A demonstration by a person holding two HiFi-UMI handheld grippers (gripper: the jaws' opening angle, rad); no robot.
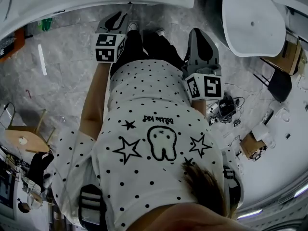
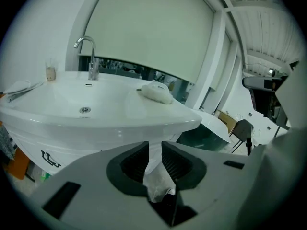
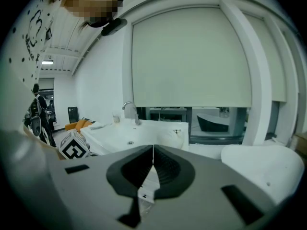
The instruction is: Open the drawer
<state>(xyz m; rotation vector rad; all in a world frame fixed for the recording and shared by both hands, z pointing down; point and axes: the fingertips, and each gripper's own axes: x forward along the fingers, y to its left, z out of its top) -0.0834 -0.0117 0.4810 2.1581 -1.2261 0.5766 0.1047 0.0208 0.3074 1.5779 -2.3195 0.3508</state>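
Closest to its own camera, the left gripper [image 2: 154, 144] holds its two dark ribbed jaws a narrow gap apart. Nothing is pressed between them, and only a pale, unclear surface shows through the slit. The right gripper [image 3: 153, 148] has its jaws closed tip to tip on nothing. From the head view, both are held out in front of the person's white dotted shirt [image 1: 154, 143], over a grey marbled floor [image 1: 62, 66].

Just ahead of the left gripper stands a white, rounded ceramic washbasin [image 2: 144, 122]. A white curved front [image 2: 31, 145] bearing a small black mark lies beneath its rim. Which part of that front is the drawer I cannot tell. The gripper is near the front but apart from it.

On the basin's far rim stand a curved chrome tap [image 2: 88, 56] and, to its left, a small clear tumbler [image 2: 50, 72]. A crumpled white cloth [image 2: 156, 92] lies on the right rim. Behind the basin hangs a pale roller blind [image 2: 153, 32] in a white arched frame. Farther right, a dark chair [image 2: 242, 131] stands well apart.
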